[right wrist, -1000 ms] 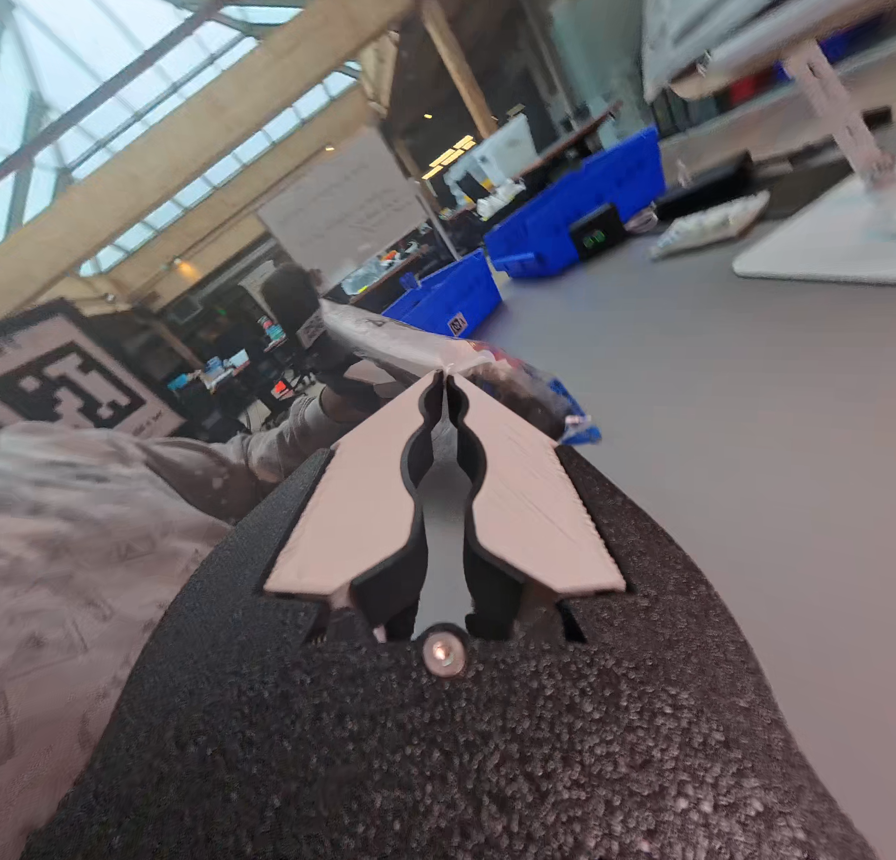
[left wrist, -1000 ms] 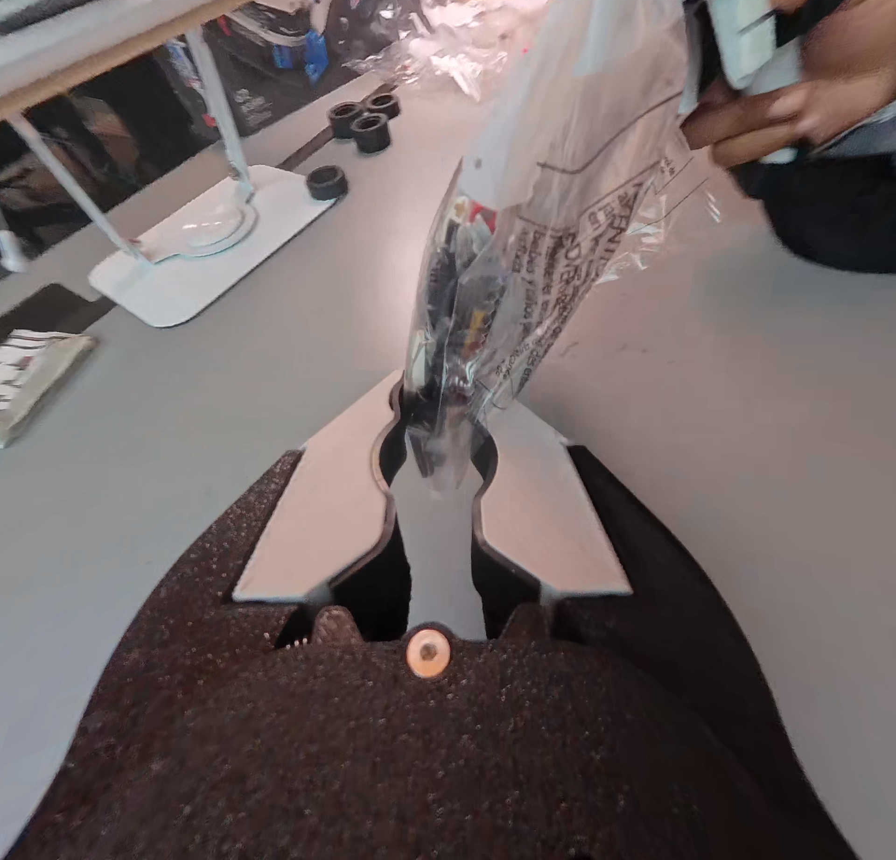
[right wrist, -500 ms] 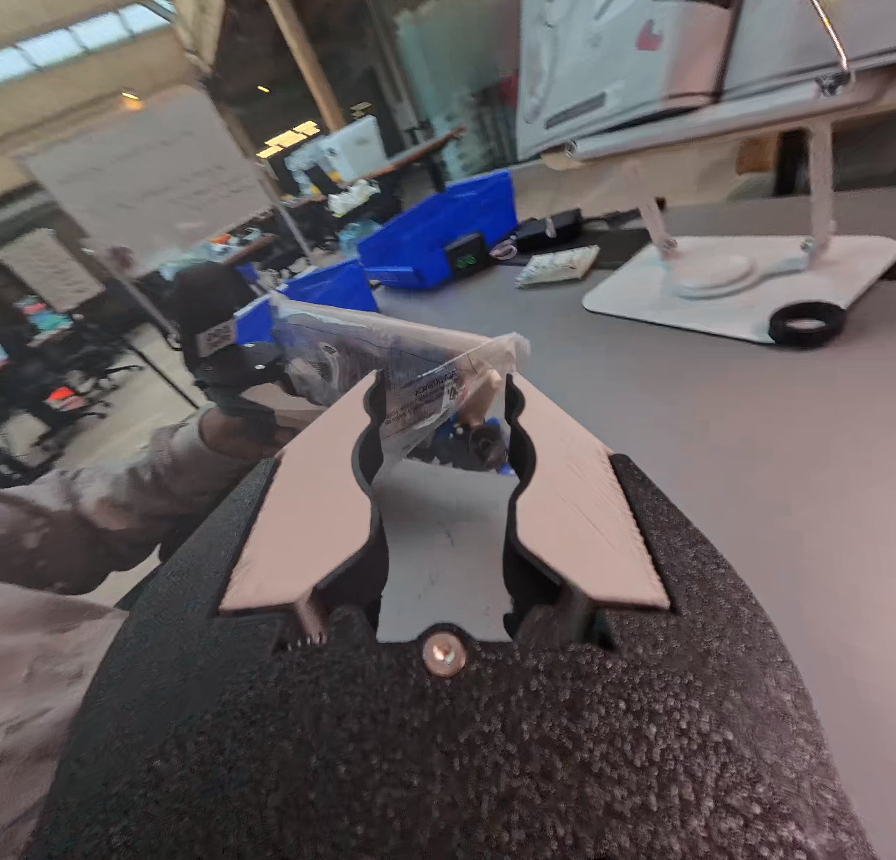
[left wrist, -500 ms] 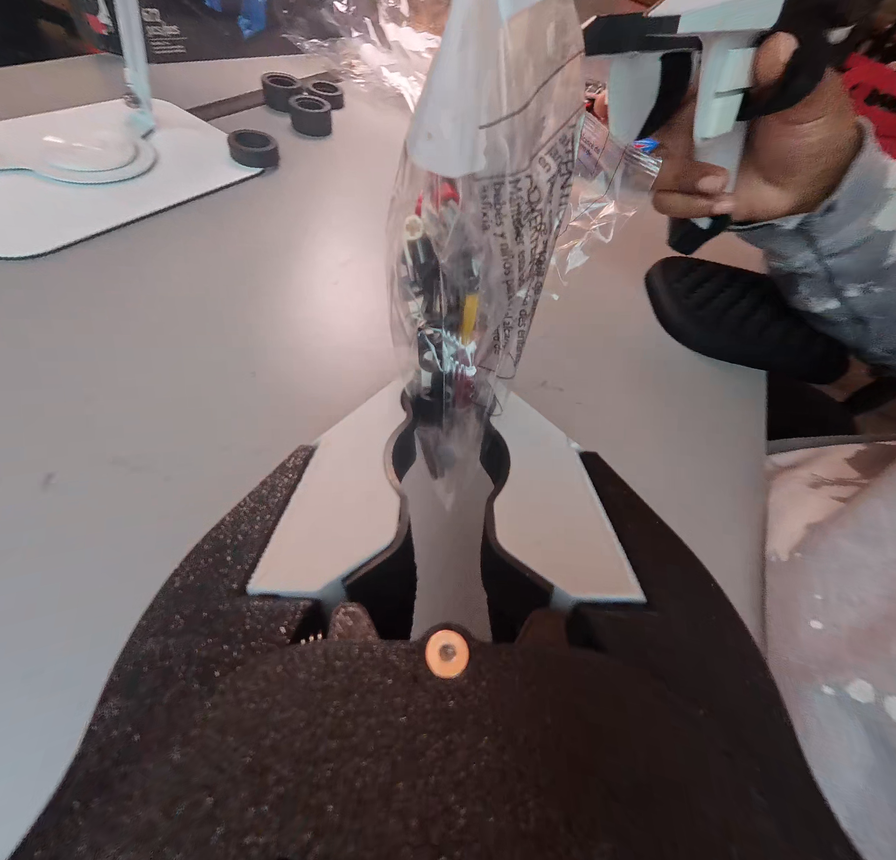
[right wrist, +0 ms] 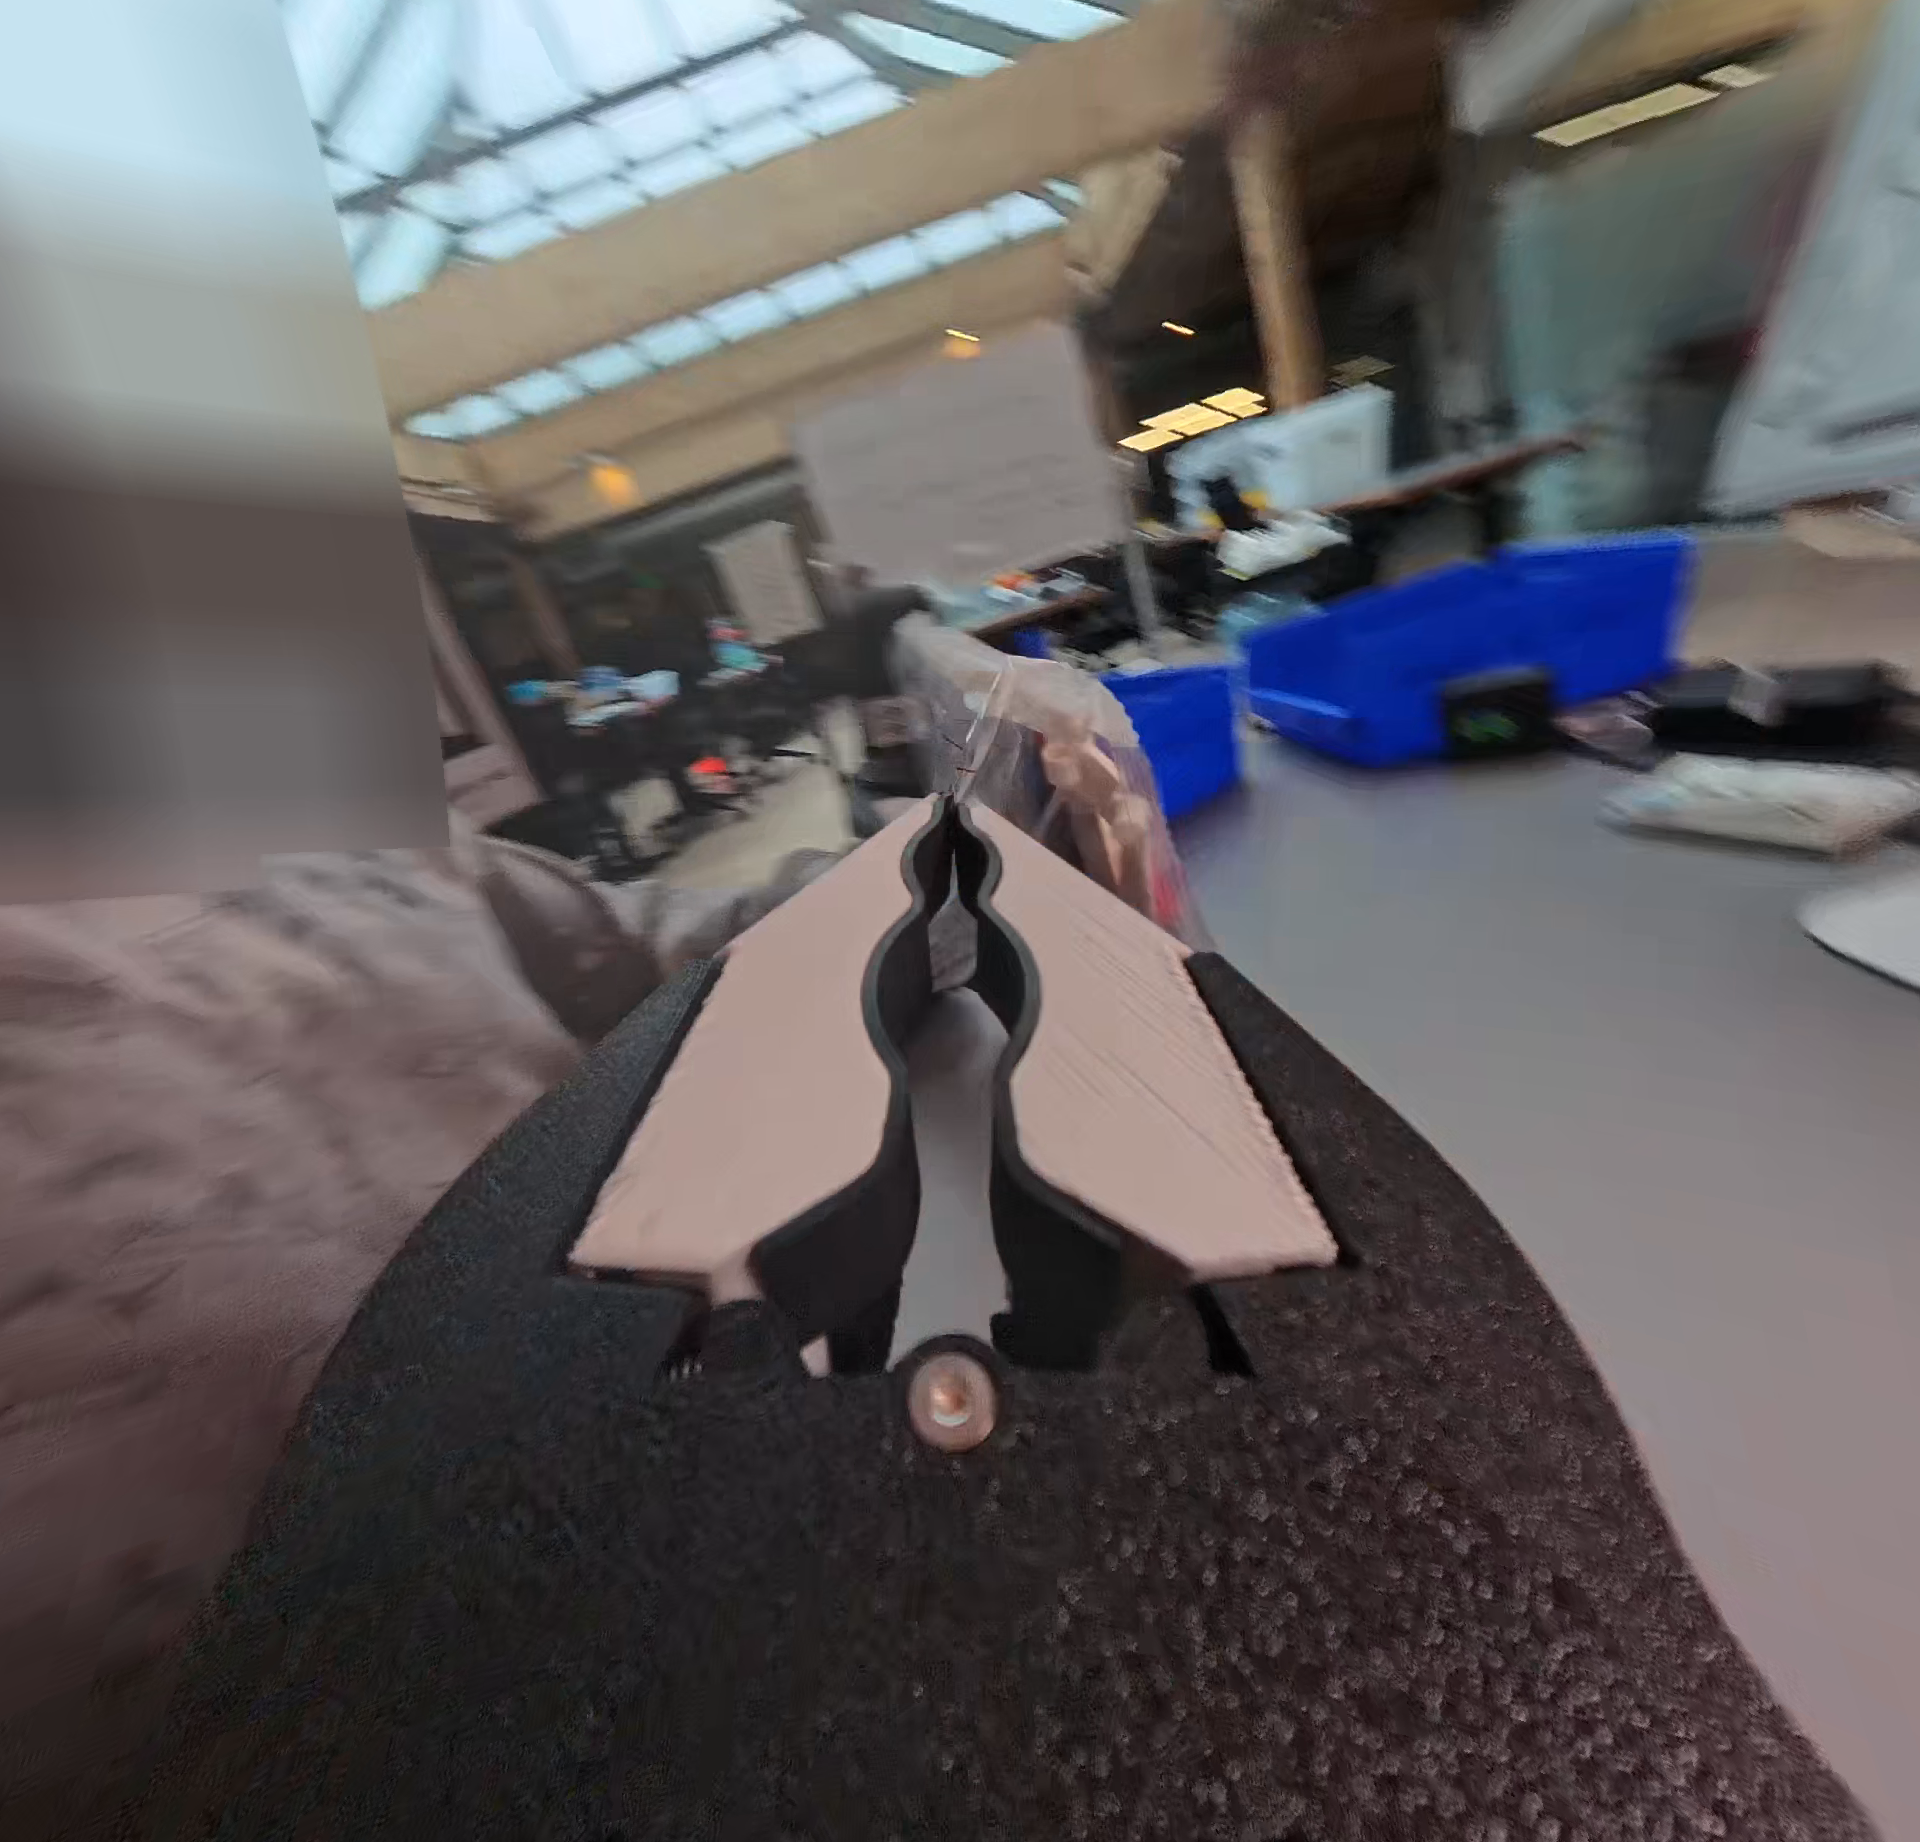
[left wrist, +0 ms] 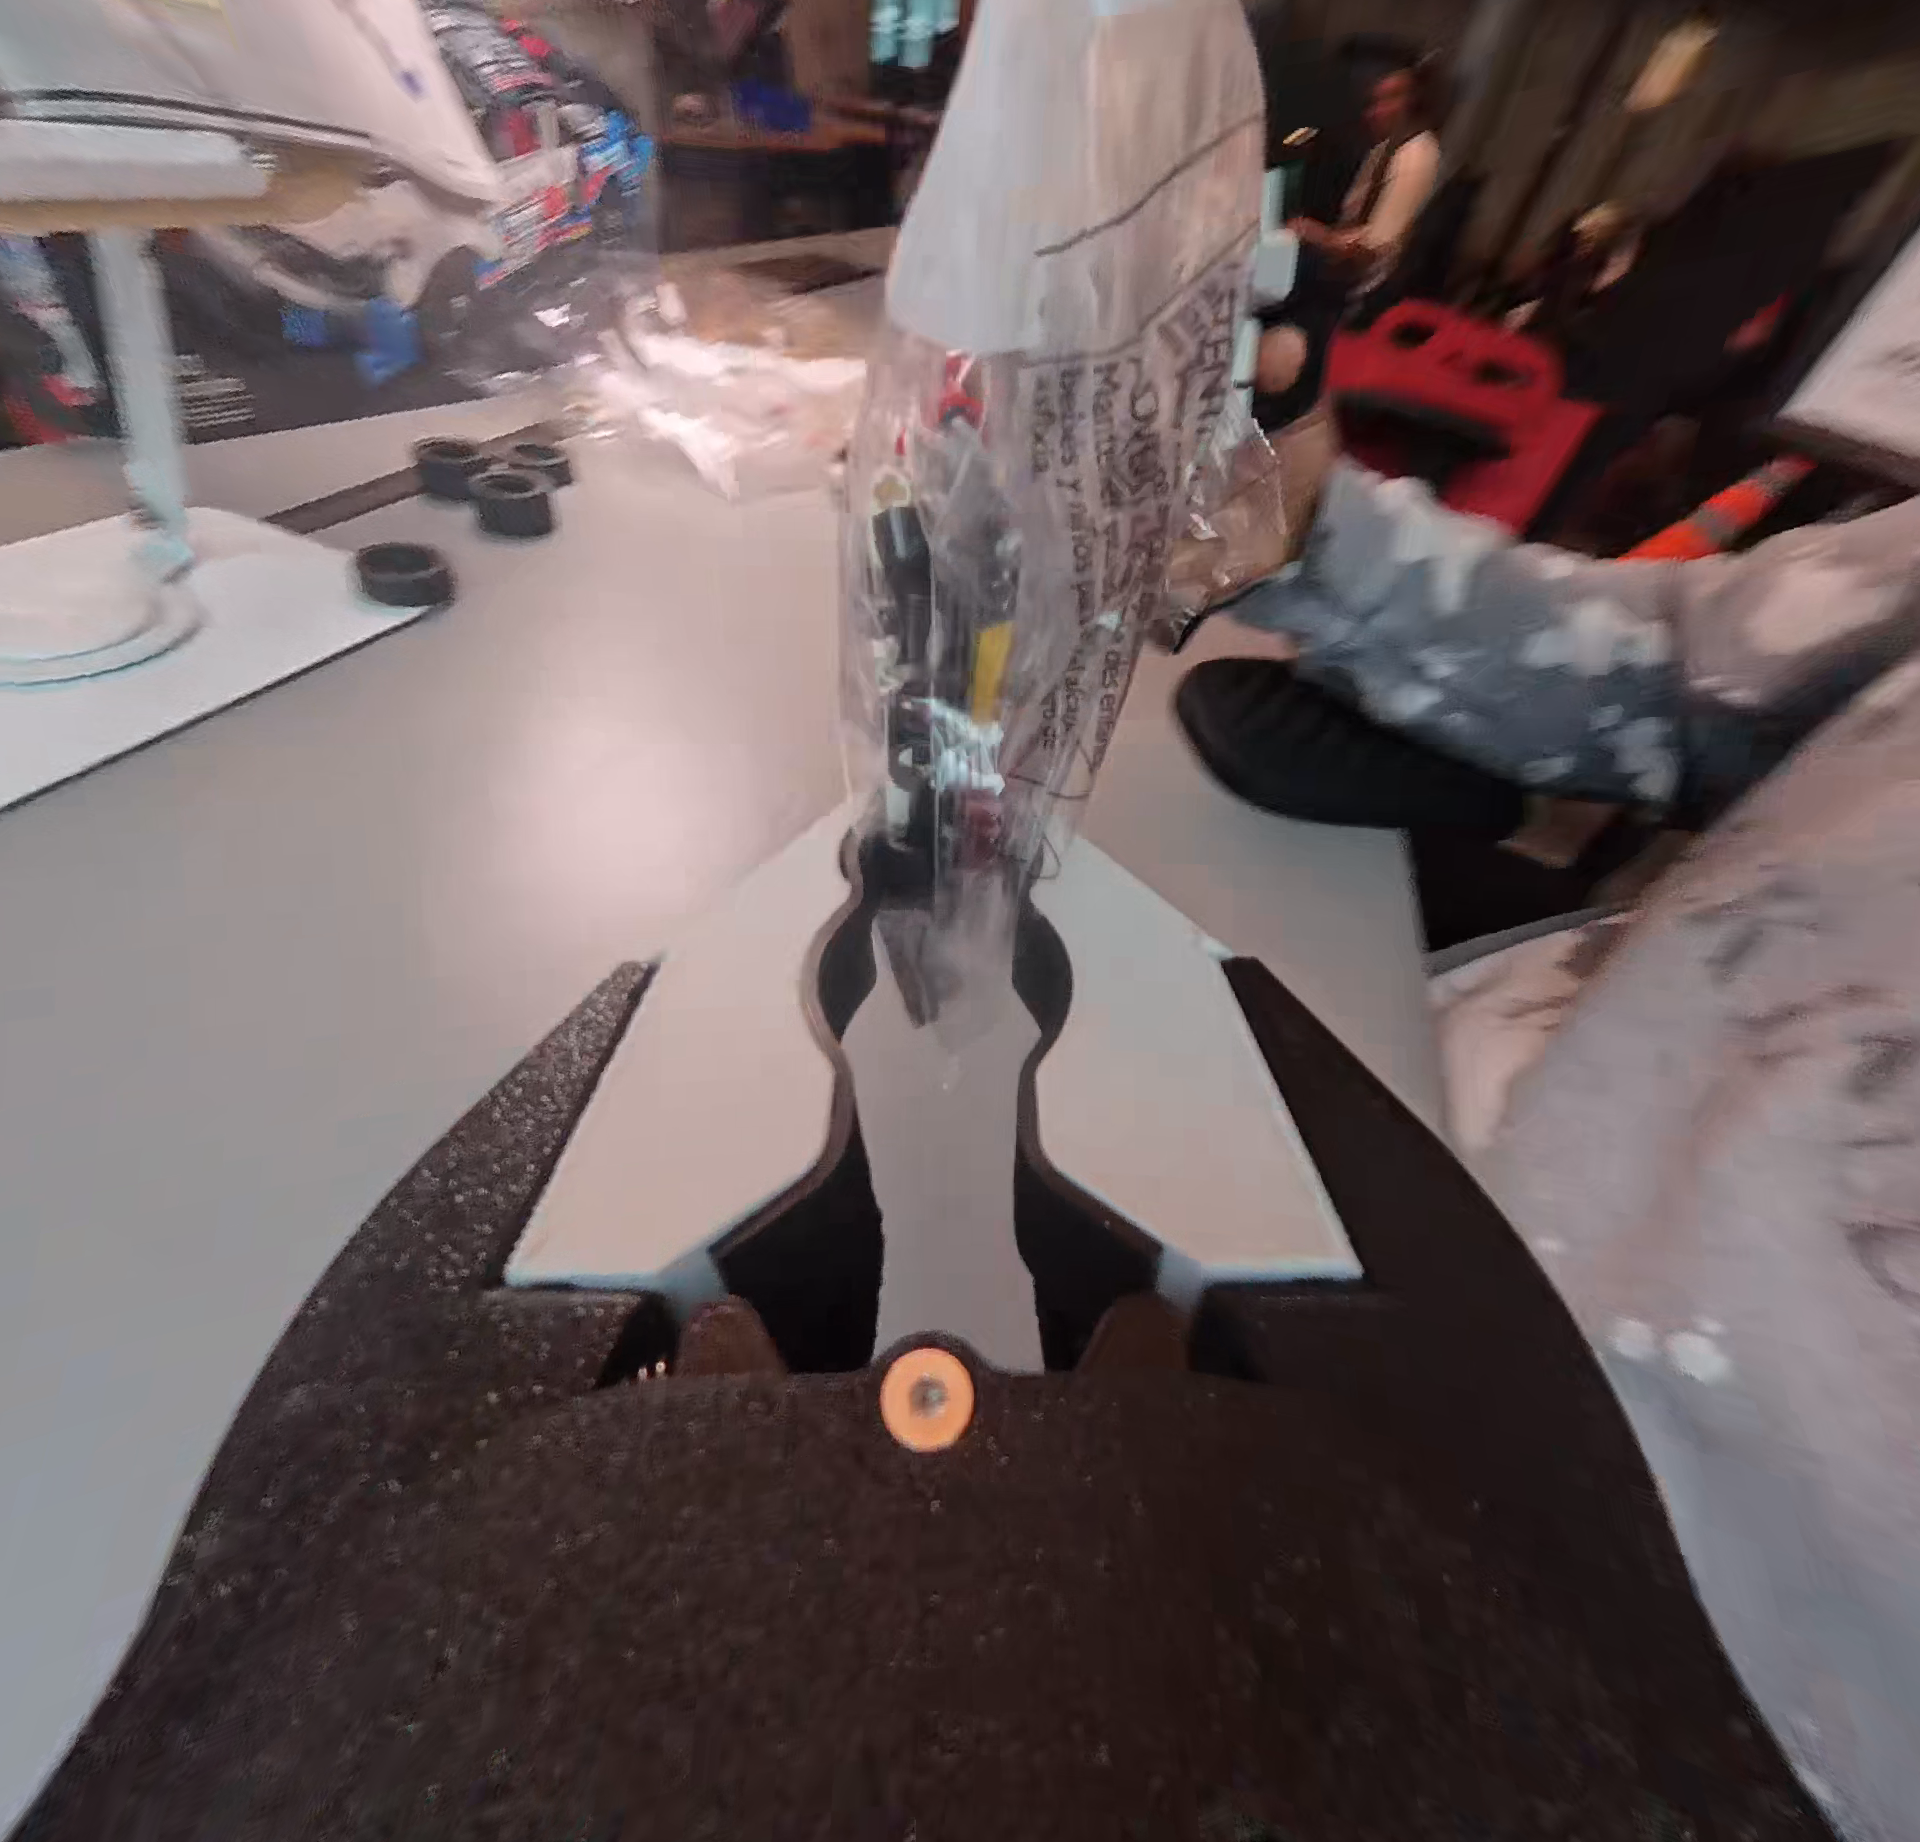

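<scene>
A clear plastic bag [left wrist: 1049,462] with printed film, a white top part and small coloured parts inside stands up from my left gripper [left wrist: 951,857], which is shut on its lower end above the grey table [left wrist: 520,805]. In the right wrist view my right gripper [right wrist: 951,818] has its jaws together on a thin edge of the same bag [right wrist: 1049,753], and a bit of film shows between the jaws. The person's patterned sleeve [left wrist: 1475,649] reaches in behind the bag from the right. The view is motion blurred.
Several black rings [left wrist: 499,488] lie on the table near a white stand base [left wrist: 125,649]. Crumpled clear wrap [left wrist: 727,390] lies farther back. The right wrist view shows blue bins [right wrist: 1455,639], a small black device [right wrist: 1496,717] and a pale packet [right wrist: 1766,805].
My right gripper, open around the bag's edge half a second ago, has closed on it. Both views have swung upward. My left gripper still holds the bag's lower end.
</scene>
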`<state>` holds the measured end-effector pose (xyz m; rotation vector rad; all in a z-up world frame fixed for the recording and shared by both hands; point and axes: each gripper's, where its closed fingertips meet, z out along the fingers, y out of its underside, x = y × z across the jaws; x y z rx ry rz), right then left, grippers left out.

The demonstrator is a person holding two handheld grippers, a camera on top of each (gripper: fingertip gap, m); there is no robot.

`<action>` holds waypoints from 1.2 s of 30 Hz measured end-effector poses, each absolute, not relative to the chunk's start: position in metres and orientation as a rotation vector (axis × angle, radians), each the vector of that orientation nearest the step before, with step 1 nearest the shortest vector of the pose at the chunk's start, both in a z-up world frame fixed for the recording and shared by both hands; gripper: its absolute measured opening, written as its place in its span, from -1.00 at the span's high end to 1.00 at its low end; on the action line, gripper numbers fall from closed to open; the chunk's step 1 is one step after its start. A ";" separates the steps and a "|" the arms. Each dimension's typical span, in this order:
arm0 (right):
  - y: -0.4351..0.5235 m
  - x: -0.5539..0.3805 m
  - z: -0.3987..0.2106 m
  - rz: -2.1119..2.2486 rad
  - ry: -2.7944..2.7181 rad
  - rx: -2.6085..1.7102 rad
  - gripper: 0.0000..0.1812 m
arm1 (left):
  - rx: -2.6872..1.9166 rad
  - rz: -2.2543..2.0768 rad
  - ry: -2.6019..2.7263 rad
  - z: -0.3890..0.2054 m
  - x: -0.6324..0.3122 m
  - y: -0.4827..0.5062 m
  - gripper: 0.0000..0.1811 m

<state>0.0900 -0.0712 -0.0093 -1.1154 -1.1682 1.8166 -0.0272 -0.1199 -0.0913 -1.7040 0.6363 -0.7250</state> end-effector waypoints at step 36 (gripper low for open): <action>-0.102 0.081 -0.028 1.664 -1.682 -0.936 0.90 | -1.487 -1.154 0.826 -0.071 -0.013 -0.161 0.71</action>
